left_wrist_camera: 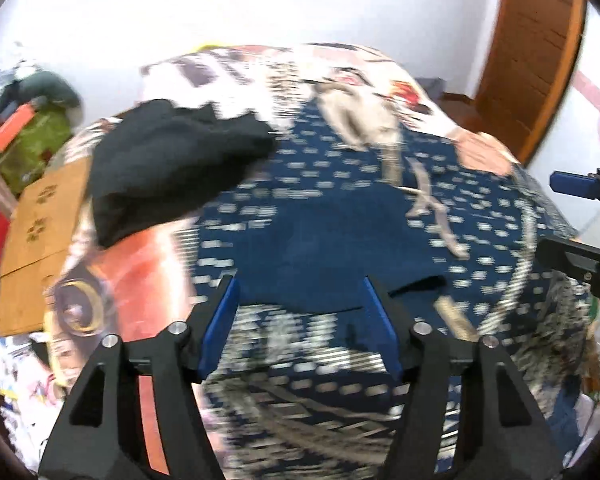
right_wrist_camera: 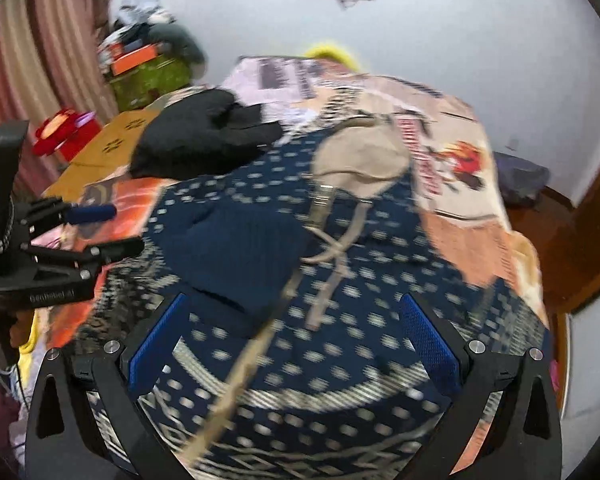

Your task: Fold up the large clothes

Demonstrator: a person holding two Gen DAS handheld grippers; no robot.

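Note:
A plain navy garment (left_wrist_camera: 320, 240) lies folded on a blue patterned cloth (left_wrist_camera: 480, 240) spread over the bed; it also shows in the right wrist view (right_wrist_camera: 240, 256). A black garment (left_wrist_camera: 168, 168) lies bunched at the bed's far left and shows in the right wrist view (right_wrist_camera: 204, 140) too. A beige strappy garment (right_wrist_camera: 360, 160) lies beyond the navy one. My left gripper (left_wrist_camera: 300, 296) is open and empty just above the navy garment's near edge. My right gripper (right_wrist_camera: 292, 316) is open and empty above the patterned cloth. Both views are blurred.
A cardboard box (left_wrist_camera: 36, 240) stands left of the bed, with a green bag (left_wrist_camera: 32, 148) and a pile of things behind it. A wooden door (left_wrist_camera: 532, 52) is at the right. A curtain (right_wrist_camera: 40, 52) hangs at the left.

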